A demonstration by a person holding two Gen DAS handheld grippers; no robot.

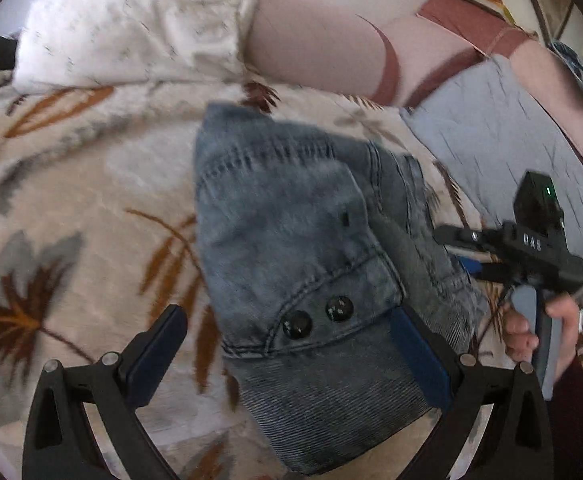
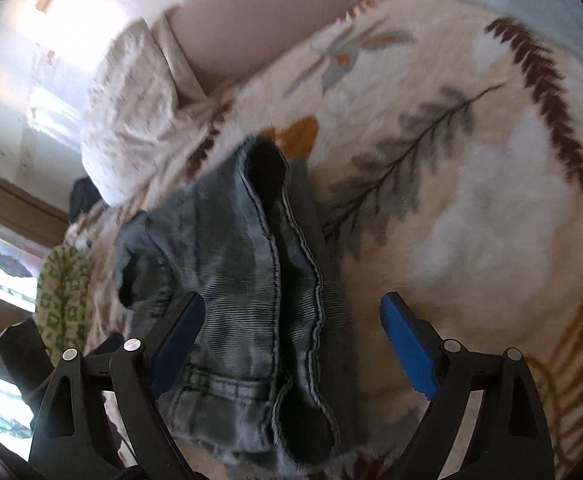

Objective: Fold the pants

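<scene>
The faded blue denim pants (image 1: 299, 240) lie bunched and folded over on a cream blanket with leaf prints (image 1: 83, 200). Two dark buttons show at the waistband. My left gripper (image 1: 291, 352) is open just above the waistband end, its jaws wide on either side of the cloth. In the right wrist view the pants (image 2: 243, 272) lie with stacked seam edges running away from me. My right gripper (image 2: 291, 340) is open over the near end, jaws wide apart. The right gripper's body, in a hand, also shows in the left wrist view (image 1: 531, 248).
A white patterned pillow (image 1: 131, 20) lies at the head of the bed against a pink headboard (image 1: 315, 48). A grey-blue cloth (image 1: 499, 136) lies beside the pants. A green patterned cloth (image 2: 63, 288) hangs at the bed's edge.
</scene>
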